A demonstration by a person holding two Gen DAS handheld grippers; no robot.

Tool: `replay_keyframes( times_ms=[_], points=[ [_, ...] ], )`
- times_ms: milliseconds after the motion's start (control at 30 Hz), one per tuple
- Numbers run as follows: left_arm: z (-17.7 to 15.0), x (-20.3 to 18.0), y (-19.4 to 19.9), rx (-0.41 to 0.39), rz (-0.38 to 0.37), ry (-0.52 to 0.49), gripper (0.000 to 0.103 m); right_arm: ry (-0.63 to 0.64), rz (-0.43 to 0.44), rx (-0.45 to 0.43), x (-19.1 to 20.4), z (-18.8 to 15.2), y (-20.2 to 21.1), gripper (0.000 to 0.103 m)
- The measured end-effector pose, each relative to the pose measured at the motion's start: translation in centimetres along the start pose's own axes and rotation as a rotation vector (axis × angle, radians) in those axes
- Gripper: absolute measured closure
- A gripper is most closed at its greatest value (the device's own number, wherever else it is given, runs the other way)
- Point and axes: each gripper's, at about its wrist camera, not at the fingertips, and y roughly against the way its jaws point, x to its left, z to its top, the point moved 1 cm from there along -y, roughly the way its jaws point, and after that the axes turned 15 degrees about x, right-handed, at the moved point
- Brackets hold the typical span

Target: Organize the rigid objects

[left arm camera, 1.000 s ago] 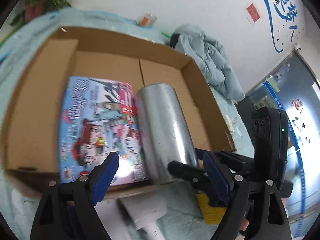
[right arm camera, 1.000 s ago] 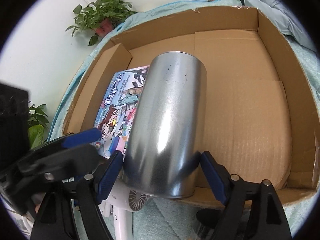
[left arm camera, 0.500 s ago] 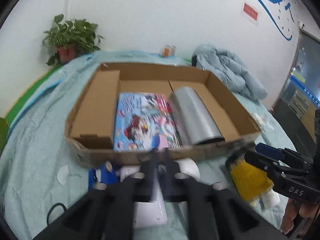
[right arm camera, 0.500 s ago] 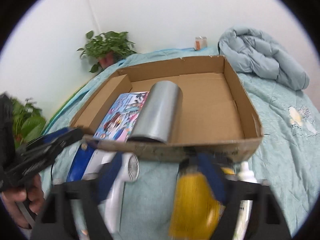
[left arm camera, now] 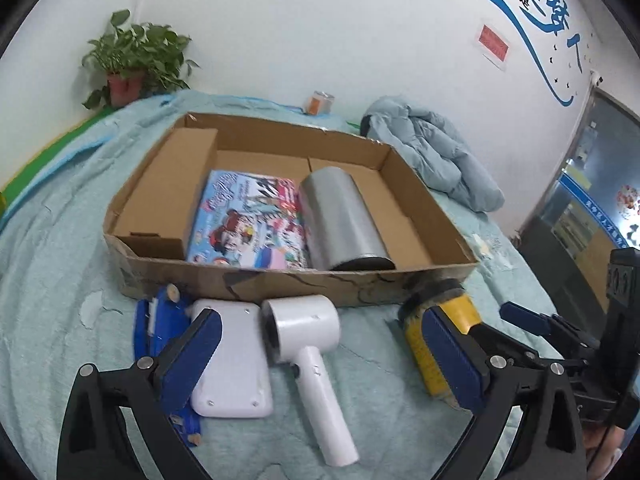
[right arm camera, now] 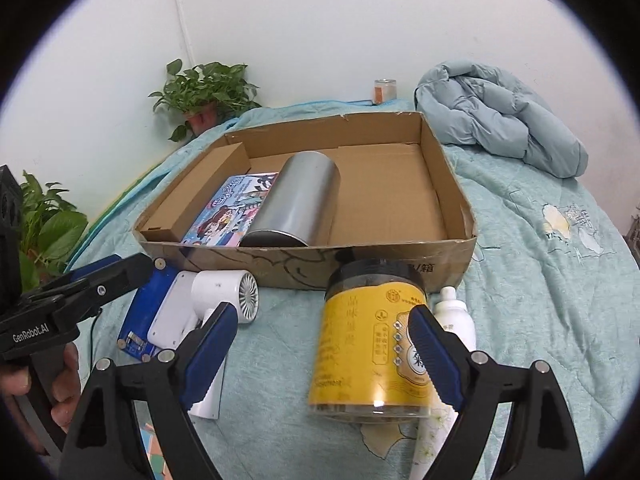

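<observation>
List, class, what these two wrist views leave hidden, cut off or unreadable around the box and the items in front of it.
- White bottle: right wrist view, mostly behind the yellow jar and a claw finger.
- Blue item: left wrist view, partly under the white flat device; what it is stays unclear.
- Small jar by the wall: too small to read.
- Silver can: near end hidden by the cardboard box wall.

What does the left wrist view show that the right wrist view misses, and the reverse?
Only the left wrist view: the blue lettering on the wall and the whole hair dryer handle. Only the right wrist view: the white spray bottle beside the yellow jar and a second plant. Both: the cardboard box, the metal can, the picture book, and both grippers, left and right, open.
</observation>
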Motion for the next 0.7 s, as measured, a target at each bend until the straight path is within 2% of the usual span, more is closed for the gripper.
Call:
replay_keyframes(
  times_ms=[100, 133, 200, 300, 367, 467, 600, 667, 700],
  points=[
    [0.3, -0.3, -1.4, 0.086, -0.080, -0.004, 0.002, -0.067, 0.018, -0.004, -2.4, -0.5, 0.6, 0.016],
    [0.2, -0.6, -2.1, 0.126, -0.130, -0.017, 0.002, -0.103, 0.019, 0.004, -3.3, -0.7, 0.7, 0.016],
    [0.0, -1.0, -3.3, 0.180, -0.190, -0.022, 0.002, -0.157, 0.043, 0.051, -5.2, -1.0, 0.2, 0.016],
    [-0.4, -1.9, -4.6, 0.214, -0.222, -0.027, 0.002, -0.158, 0.096, 0.139, -6.3, -1.5, -1.5, 0.016],
    [-0.5, -2.2, -5.2, 0.228, -0.236, -0.030, 0.002, -0.140, 0.120, 0.180, -6.2, -1.8, -2.5, 0.016],
    [-0.5, -2.7, -6.0, 0.260, -0.256, -0.044, 0.004, -0.087, 0.158, 0.177, -5.0, -1.9, -2.7, 0.031],
    [-0.2, -3.5, -6.8, 0.284, -0.292, -0.064, 0.004, 0.049, 0.061, 0.177, -1.7, -2.1, -2.8, 0.031],
    [0.2, -3.5, -7.3, 0.304, -0.330, -0.053, 0.006, 0.074, 0.106, 0.203, -0.8, -2.1, -2.8, 0.031],
    [0.4, -3.6, -7.7, 0.317, -0.340, -0.049, 0.006, 0.073, 0.167, 0.218, -0.6, -2.1, -2.7, 0.031]
  ],
)
